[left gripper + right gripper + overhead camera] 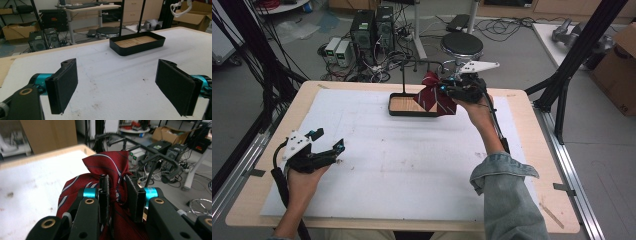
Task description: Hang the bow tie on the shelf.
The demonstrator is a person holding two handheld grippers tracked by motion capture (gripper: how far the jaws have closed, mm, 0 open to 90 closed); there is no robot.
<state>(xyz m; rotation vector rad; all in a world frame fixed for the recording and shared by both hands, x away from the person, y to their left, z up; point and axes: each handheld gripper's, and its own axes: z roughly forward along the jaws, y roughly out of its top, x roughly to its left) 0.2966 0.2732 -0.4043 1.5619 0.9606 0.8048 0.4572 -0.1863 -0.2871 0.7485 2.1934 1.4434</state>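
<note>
A dark red tie with pale stripes [432, 95] is bunched up and held above the right end of a shallow black tray [399, 112] with a wooden bottom, at the far middle of the table. My right gripper [451, 90] is shut on the tie; in the right gripper view the tie [110, 165] bulges up between and beyond the pads [104, 192]. A thin black rack [419, 64] rises behind the tray. My left gripper [328, 140] rests open near the table's front left, nothing between its pads [63, 85], facing the tray [125, 48].
A white mat [402, 160] covers most of the wooden table [247, 200]. Beyond the far edge are computer towers [372, 27], cables and a round stool [461, 46]. A black frame post [572, 65] slants at the right.
</note>
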